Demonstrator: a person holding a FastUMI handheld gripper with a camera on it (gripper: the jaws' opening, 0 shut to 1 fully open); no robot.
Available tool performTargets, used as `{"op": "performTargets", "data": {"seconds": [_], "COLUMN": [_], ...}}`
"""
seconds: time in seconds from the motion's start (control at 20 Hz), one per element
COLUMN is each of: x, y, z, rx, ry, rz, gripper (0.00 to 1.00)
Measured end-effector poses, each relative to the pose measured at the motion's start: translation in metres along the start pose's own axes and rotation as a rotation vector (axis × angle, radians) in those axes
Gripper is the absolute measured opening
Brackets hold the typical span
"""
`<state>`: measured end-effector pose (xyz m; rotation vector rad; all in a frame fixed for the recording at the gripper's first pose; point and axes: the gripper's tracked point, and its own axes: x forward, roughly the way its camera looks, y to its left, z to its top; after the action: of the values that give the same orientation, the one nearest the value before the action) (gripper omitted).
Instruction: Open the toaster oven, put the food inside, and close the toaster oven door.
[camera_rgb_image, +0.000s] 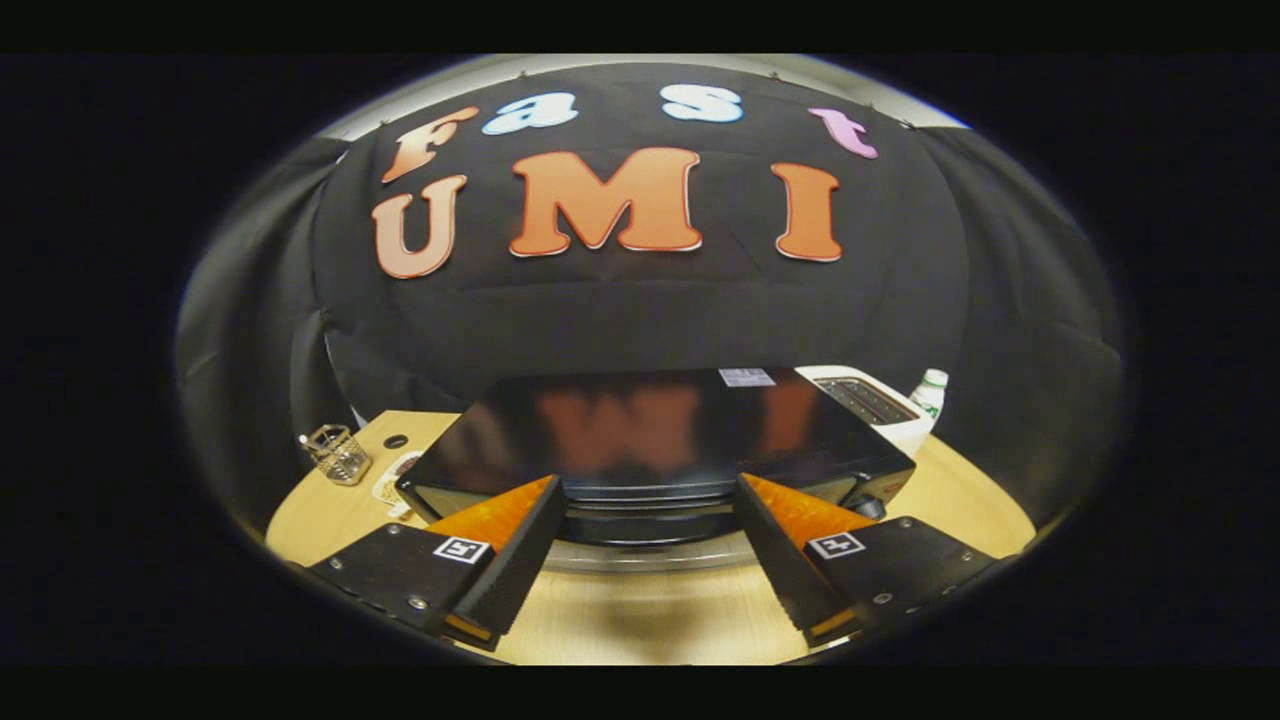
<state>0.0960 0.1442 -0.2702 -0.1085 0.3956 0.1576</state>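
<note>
The gripper (648, 500) is spread wide, holding nothing, above the toaster oven (655, 430) on the table (650, 610). Bring the fingers onto the door handle (650, 500) (just ahead, between them) squarely — then pull down slowly — door appears closed.

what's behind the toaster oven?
Behind the toaster oven, toward its far right corner, stand a white slot toaster and a white bottle. Their lower parts are hidden by the oven. The gripper is open, fingers straddling the oven's front edge.
</note>
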Motion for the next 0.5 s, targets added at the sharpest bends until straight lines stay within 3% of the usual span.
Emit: {"op": "performTargets", "data": {"seconds": [0.5], "x": [-0.049], "y": [-0.004], "z": [-0.033], "rx": [-0.027], "ry": [0.032], "rz": [0.013], "gripper": [1.00]}}
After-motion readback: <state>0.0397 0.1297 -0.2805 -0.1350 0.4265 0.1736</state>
